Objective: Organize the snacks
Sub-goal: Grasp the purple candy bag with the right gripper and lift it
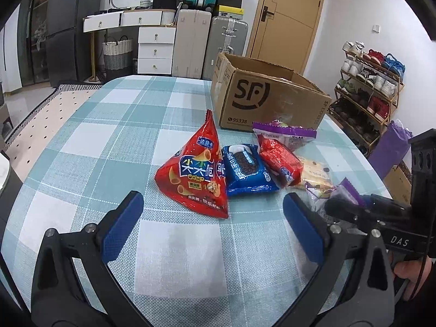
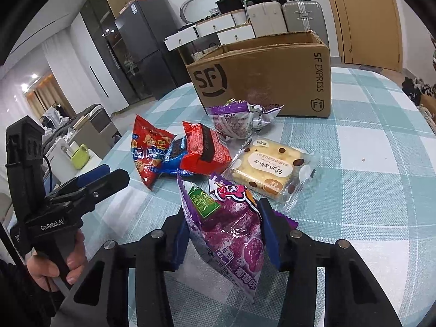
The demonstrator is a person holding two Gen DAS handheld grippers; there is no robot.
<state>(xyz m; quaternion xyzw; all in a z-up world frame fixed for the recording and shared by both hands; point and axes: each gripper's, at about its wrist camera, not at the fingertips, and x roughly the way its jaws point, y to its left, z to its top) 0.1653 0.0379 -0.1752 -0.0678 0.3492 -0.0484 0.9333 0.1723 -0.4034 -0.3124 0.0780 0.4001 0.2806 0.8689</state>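
Note:
My right gripper is shut on a purple grape candy bag, just above the table. My left gripper is open and empty, just short of a red cone-snack bag. Beside that lie a blue Oreo pack, a red biscuit pack, a purple wrapped snack and a clear-wrapped cake. An open SF cardboard box stands behind them. The right gripper also shows in the left wrist view, the left one in the right wrist view.
The checked tablecloth covers a round table. Its edge curves at the left and the right. A shoe rack stands to the right. Suitcases and drawers stand behind the table.

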